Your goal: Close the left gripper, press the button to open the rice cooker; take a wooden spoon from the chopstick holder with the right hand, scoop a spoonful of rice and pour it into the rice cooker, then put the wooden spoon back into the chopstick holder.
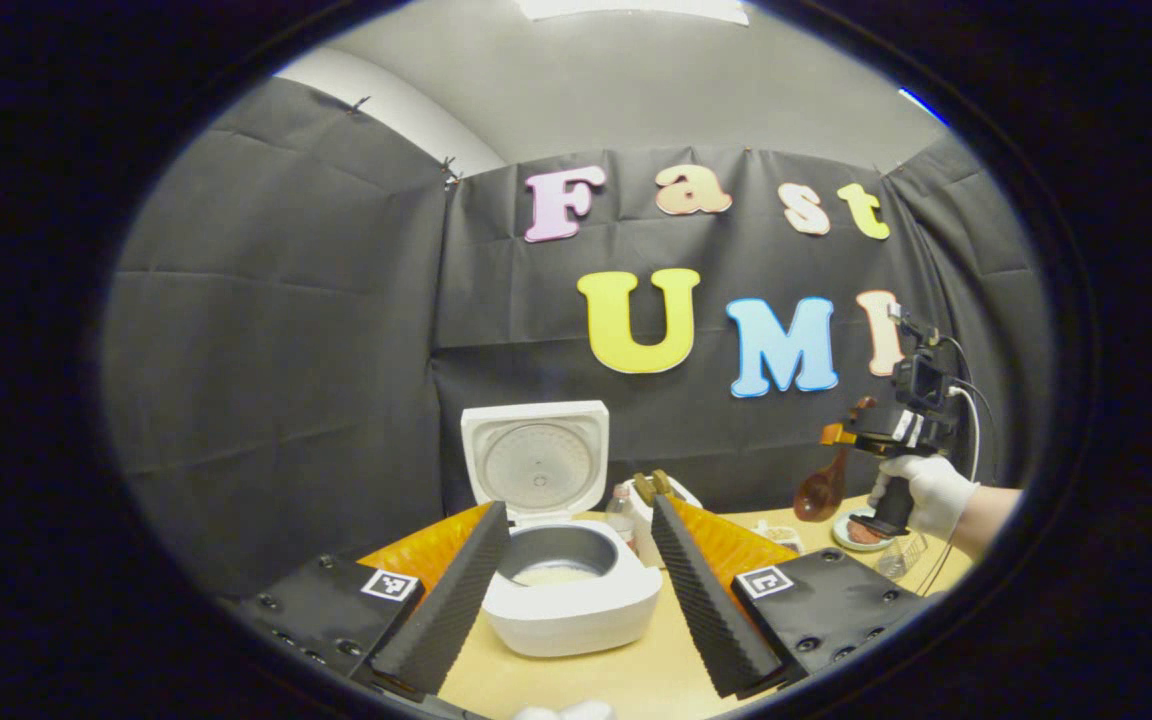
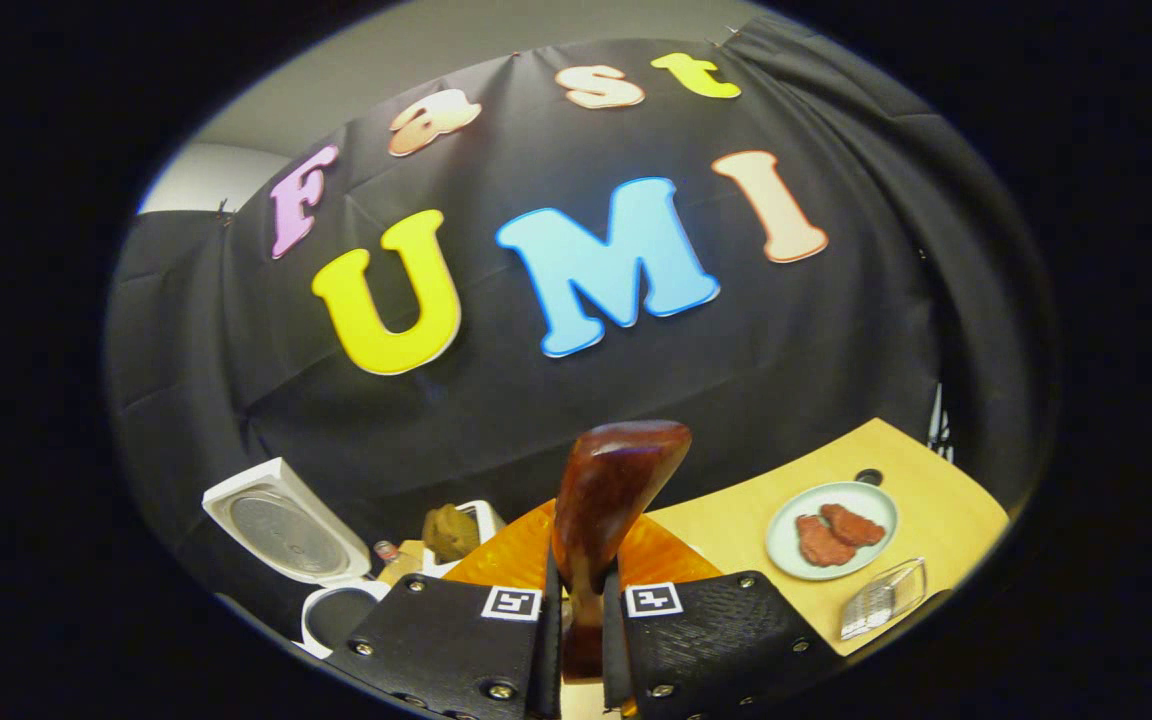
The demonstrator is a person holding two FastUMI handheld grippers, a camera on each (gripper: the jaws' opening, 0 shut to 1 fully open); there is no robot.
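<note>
Wooden spoon point(image 2: 604, 500) pinched in right claw point(image 2: 581, 610), left claw point(image 1: 576, 590) spread; keep it level heading to scoop rice.

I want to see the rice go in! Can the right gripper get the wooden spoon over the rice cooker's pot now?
Probably yes. The rice cooker stands with its lid up, and the right gripper holds the wooden spoon in open air.
</note>
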